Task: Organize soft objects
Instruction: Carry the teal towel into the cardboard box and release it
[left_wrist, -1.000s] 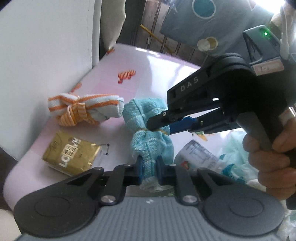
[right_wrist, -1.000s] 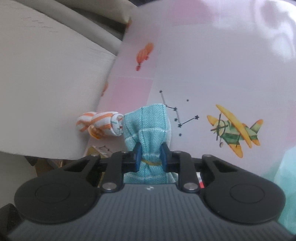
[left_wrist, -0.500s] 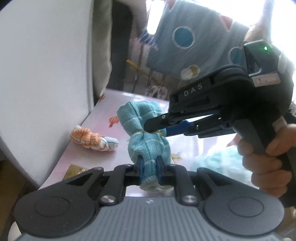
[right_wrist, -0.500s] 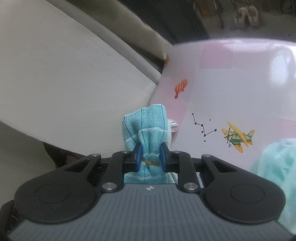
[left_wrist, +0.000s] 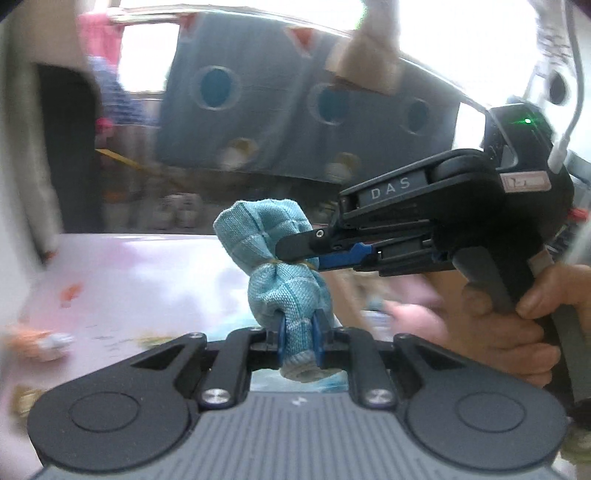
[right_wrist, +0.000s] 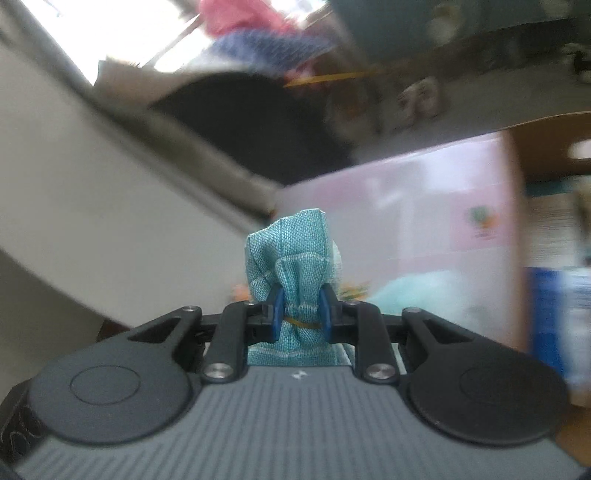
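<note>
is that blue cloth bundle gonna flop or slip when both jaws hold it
The blue cloth bundle looks soft: it bulges around the left gripper and pinches at its rubber band inside the right gripper. Probably light. The coarse weave should resist slipping.

Left gripper (left_wrist: 298, 341): clamped on the blue cloth bundle (left_wrist: 275, 258), lower end
Right gripper (left_wrist: 295, 254): pinching its banded waist

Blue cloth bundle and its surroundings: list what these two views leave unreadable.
- Bundle: its lower end sits behind the left gripper body in the left view; the right gripper covers its base in the right view.
- Orange striped bundle: motion blur, left view.
- Gold packet: blurred, label unreadable.
- Table: the prints are smeared in both views.
</note>
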